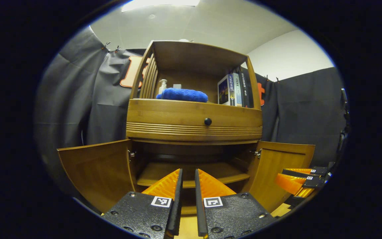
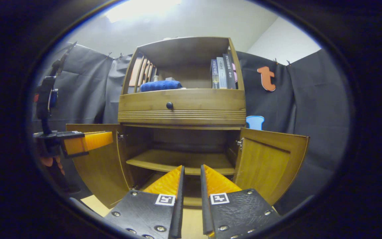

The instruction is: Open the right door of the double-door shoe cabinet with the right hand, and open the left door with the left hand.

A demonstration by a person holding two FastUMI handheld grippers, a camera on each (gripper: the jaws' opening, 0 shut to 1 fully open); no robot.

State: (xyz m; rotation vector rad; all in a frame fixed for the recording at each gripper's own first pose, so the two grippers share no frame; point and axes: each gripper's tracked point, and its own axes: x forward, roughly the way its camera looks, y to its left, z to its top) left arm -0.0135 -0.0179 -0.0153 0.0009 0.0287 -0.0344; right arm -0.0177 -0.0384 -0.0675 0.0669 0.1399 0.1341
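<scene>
Both doors of the cabinet [image 1: 194, 121] stand swung out. In the left gripper view the left door [image 1: 98, 172] sits at lower left and the right door [image 1: 282, 172] at lower right, and I can see straight onto the inner shelf [image 1: 151, 174] between them. By my reading both opening steps are done and I'm at the tail of the task.

My left gripper [image 1: 188, 179] hangs at bottom centre of its own view, in front of the open bay, touching nothing; its jaws are nearly together with only a thin slit between them and nothing held. My right gripper [image 2: 192, 176] sits the same way at bottom centre of the right gripper view: jaws close to shut, empty, clear of both doors.

In the right gripper view the left gripper shows at middle left, in front of the left door; whether it touches the panel I can't tell.

Next, I'd judge, only a straight back-off is needed, keeping each gripper off the door edges so neither swings shut.
</scene>
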